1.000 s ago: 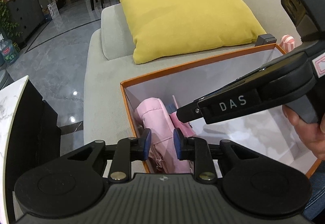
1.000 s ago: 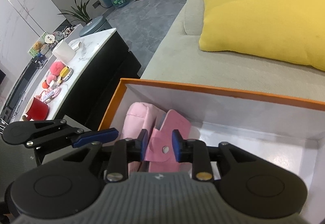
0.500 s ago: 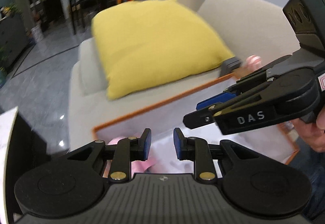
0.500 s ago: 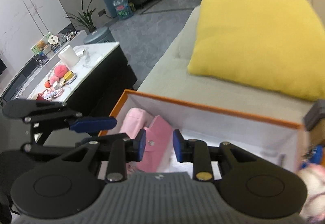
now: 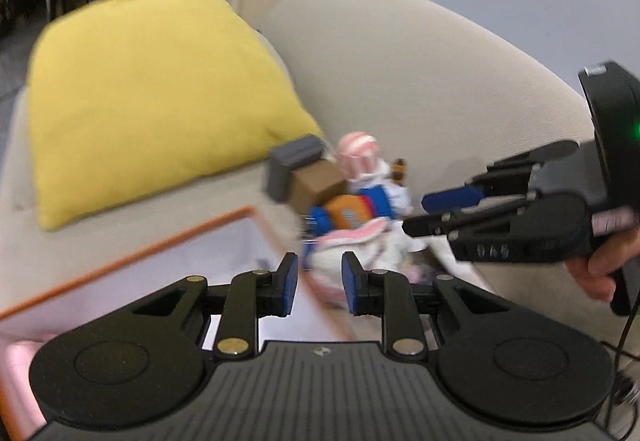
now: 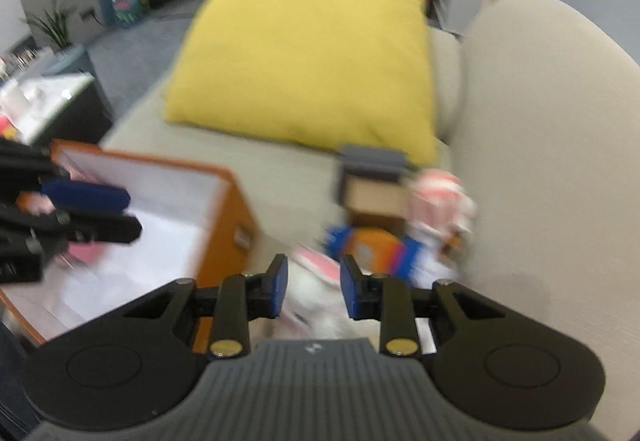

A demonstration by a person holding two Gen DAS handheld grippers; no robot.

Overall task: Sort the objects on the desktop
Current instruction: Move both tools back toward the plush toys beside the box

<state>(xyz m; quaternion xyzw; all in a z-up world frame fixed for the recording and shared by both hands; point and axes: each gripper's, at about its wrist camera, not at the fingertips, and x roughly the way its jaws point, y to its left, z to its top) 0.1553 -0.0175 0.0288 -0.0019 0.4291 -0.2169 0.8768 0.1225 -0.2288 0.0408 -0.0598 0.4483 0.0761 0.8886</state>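
Toy pile (image 6: 384,237): on sofa, right of orange box (image 6: 224,237). White-and-pink plush (image 6: 316,281) lies directly ahead of my right tongs (image 6: 313,291), nearer than my left tongs (image 5: 316,283). Both part-open, empty. Long axis: blurred, cannot tell.

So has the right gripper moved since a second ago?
Yes. The right gripper has swung right, off the orange box, and now hangs open over the toy pile beside it.
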